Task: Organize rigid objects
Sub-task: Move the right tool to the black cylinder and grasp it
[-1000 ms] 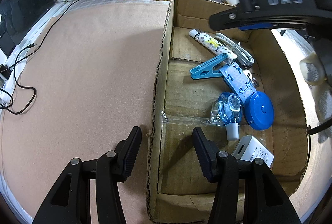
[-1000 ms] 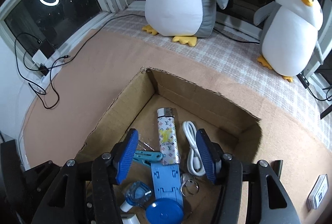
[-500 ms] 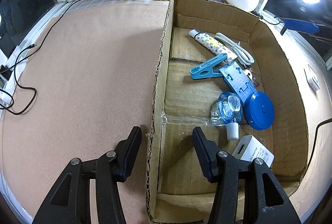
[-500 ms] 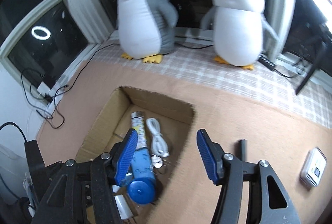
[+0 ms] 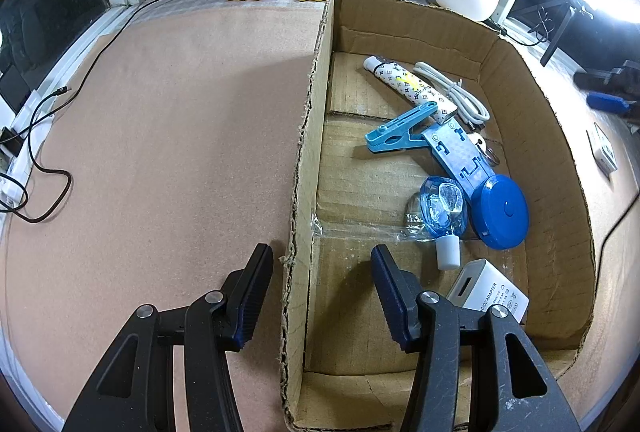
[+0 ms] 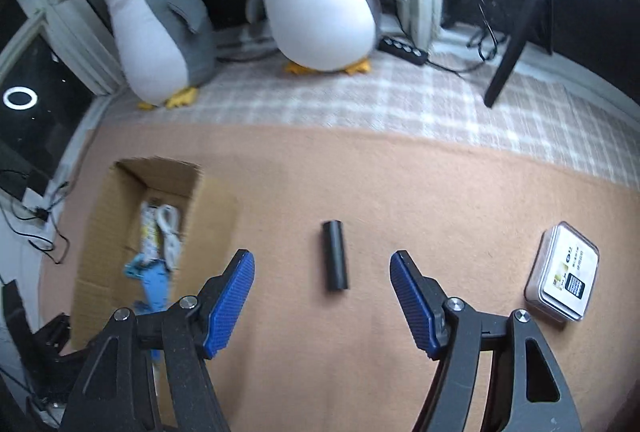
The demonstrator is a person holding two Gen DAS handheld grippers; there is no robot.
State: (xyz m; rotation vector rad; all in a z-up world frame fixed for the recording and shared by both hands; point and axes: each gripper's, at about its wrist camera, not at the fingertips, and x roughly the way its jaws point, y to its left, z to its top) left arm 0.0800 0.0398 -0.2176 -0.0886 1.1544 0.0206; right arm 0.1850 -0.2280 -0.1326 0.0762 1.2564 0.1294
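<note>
Tongs of right hand, just widening, empty; short black cylinder at twelve o'clock, likely stiff, light, rollable: pinch mid-length; left tongs released.

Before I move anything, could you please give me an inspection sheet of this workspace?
Surface: tan mat, checked cloth behind.
Job's things: cardboard box holds patterned lighter, white cable, blue clip, blue tape measure, white adapter; black cylinder and clear case lie outside on the mat.
Clutter: nothing seen.
Grippers: left gripper open, straddling the box wall; right gripper open above the cylinder, jaws have just been opening, nothing held.
Cables: black cable at the mat's edge.
Surroundings: two plush penguins, dark windows.
</note>
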